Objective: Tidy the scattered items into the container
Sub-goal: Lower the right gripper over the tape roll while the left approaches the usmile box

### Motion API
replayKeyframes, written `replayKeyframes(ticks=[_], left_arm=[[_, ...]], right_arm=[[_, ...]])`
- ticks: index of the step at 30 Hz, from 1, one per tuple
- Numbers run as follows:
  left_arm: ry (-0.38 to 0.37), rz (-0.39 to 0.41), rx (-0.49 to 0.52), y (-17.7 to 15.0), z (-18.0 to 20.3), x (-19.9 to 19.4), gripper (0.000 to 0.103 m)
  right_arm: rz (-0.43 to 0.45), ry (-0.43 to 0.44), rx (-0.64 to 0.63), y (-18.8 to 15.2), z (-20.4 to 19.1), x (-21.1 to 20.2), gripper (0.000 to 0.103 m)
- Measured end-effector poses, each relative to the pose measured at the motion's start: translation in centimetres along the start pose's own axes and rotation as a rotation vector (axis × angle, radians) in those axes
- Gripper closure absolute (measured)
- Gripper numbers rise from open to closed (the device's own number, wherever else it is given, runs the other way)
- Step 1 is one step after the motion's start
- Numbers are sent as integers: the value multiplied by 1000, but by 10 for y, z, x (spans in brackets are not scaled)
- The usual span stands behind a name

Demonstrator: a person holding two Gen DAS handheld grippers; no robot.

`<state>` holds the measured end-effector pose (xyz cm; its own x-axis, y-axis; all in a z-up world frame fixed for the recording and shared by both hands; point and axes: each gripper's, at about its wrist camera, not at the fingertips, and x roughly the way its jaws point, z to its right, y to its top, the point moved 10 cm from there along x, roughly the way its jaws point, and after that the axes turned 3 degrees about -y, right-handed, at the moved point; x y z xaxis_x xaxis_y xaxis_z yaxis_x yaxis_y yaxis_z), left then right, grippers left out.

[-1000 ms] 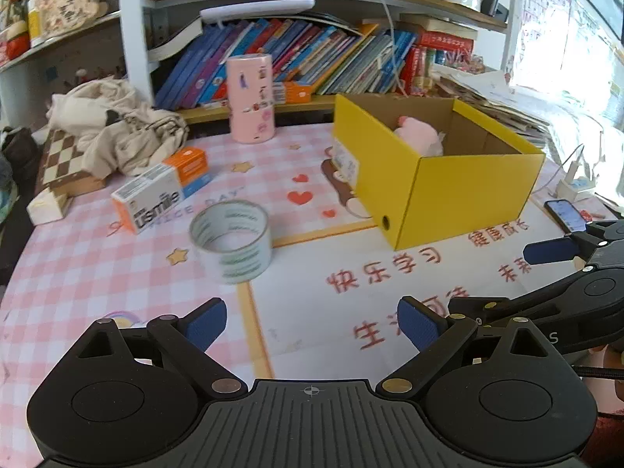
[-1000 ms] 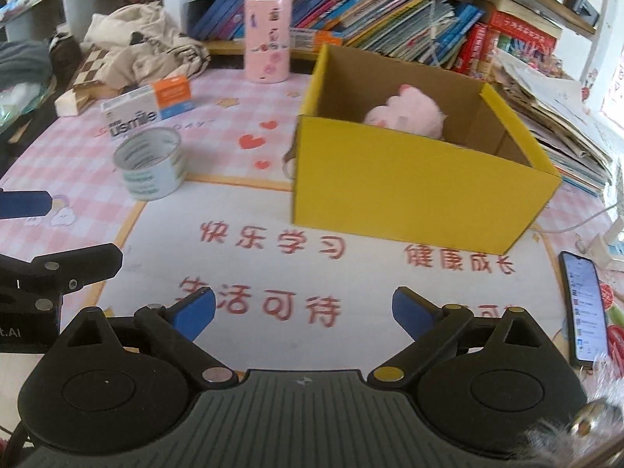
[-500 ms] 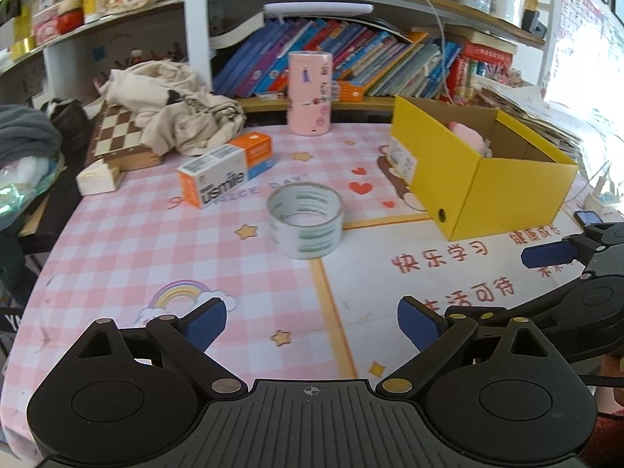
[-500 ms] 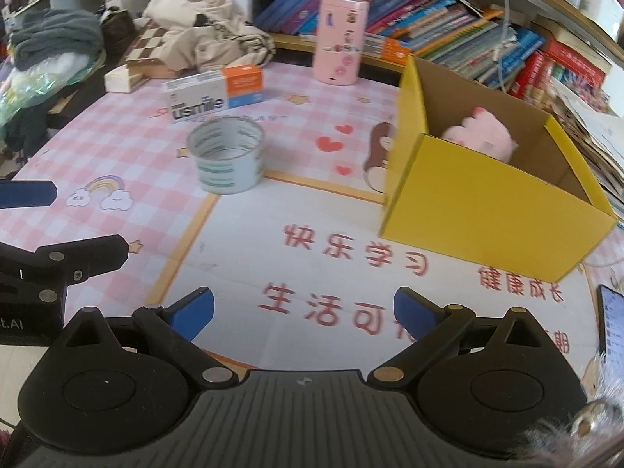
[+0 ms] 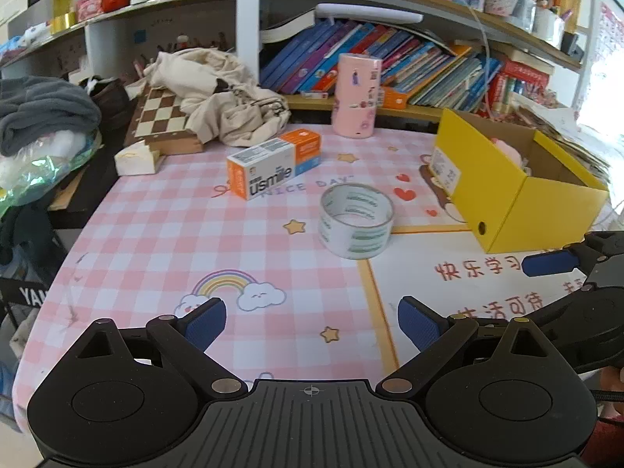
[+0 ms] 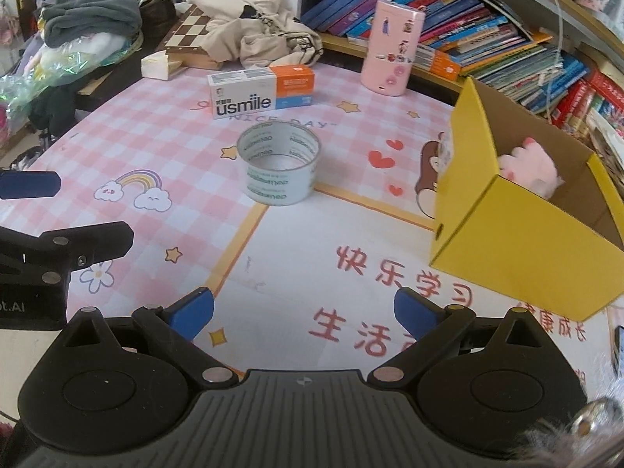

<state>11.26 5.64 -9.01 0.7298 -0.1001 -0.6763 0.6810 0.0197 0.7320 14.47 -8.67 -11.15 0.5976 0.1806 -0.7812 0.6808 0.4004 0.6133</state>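
Note:
A roll of clear tape (image 5: 355, 219) (image 6: 278, 162) stands on the pink checked mat near the middle. Behind it lies a white and orange usmile box (image 5: 274, 162) (image 6: 260, 90), and a pink cylinder (image 5: 356, 95) (image 6: 392, 47) stands upright further back. The yellow cardboard box (image 5: 518, 210) (image 6: 518, 249) sits to the right with a pink plush toy (image 6: 531, 169) inside. My left gripper (image 5: 311, 324) is open and holds nothing, well short of the tape. My right gripper (image 6: 304, 311) is also open with nothing between its fingers, and in the left wrist view it shows at the right edge (image 5: 553, 273).
A beige cloth (image 5: 218, 97) lies over a chessboard (image 5: 160, 117) at the back left. Bookshelves with slanted books (image 5: 409, 66) run along the rear. Grey fabric and a plastic bag (image 5: 35, 144) lie off the table's left edge. A phone (image 6: 618, 351) lies at the right.
Both grippers have drawn back and swung left, away from the yellow box. The tape, usmile box and left table edge have come further into view. Both grippers stay open.

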Motion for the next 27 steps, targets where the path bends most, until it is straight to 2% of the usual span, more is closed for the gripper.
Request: replayKeyframes(ticks=[12,20,27], left_arm=[[69,3,-50,16,-22,18,6],[77,14,-97,27,-29,38,6],[75,-5,-111,40,-33,66,6]], right_arm=[[18,54,-76,34,-8,28,3],[95,84,-154,52,-11,40,3],[105,114,-197,65,-13,59,3]])
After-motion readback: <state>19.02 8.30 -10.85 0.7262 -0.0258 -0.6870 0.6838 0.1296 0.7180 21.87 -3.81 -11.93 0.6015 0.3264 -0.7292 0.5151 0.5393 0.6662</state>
